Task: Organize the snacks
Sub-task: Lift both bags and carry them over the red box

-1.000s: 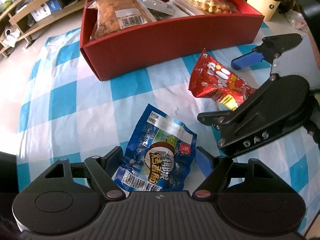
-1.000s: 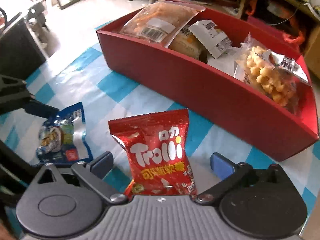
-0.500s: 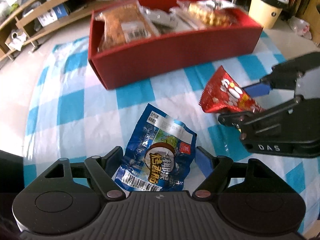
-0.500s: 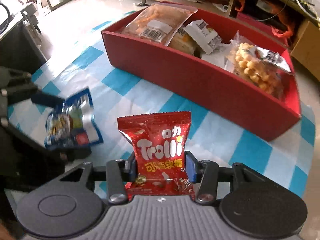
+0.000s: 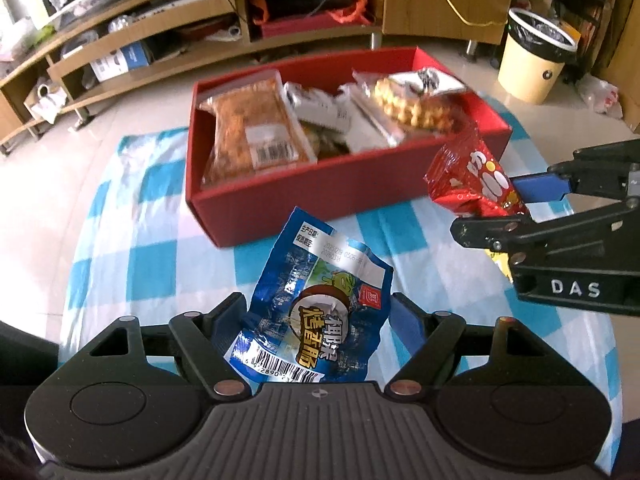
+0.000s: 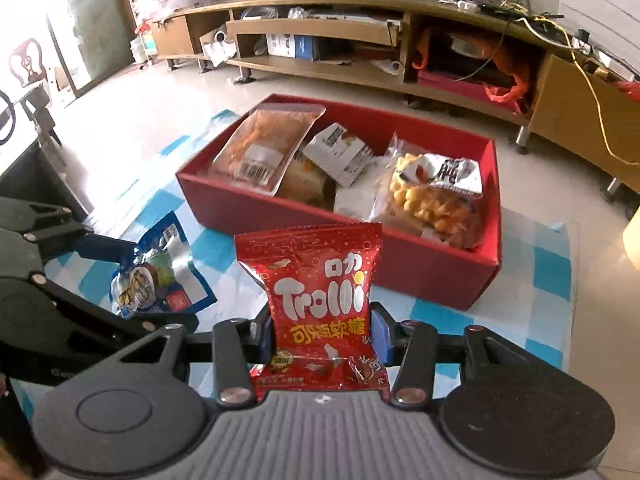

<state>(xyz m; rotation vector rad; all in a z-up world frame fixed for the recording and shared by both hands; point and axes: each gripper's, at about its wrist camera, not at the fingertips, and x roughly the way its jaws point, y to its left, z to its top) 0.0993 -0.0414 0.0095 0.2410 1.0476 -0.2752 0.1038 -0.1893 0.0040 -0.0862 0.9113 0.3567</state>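
Note:
My left gripper [image 5: 316,312] is shut on a blue snack packet [image 5: 320,292], held by its sides above the checked cloth. The red Trolli gummy packet [image 6: 320,280] stands upright between the blue pads of my right gripper [image 6: 322,330], which is shut on its lower half and holds it off the cloth. Beyond both lies the red box [image 5: 320,192], holding several snack bags. In the left wrist view the right gripper [image 5: 508,212] with the red packet [image 5: 472,180] hangs at the right, near the box's right corner. The right wrist view shows the blue packet [image 6: 152,276] at the left.
A blue-and-white checked cloth [image 5: 140,264] covers the low table under the box. A cream waste bin [image 5: 532,68] stands on the tiled floor at the far right. A long low wooden shelf unit [image 6: 320,28] runs behind the box.
The right jaws closed on the red packet, which lay on the cloth a second ago. Both grippers have since risen with their packets, and the box now looks farther below.

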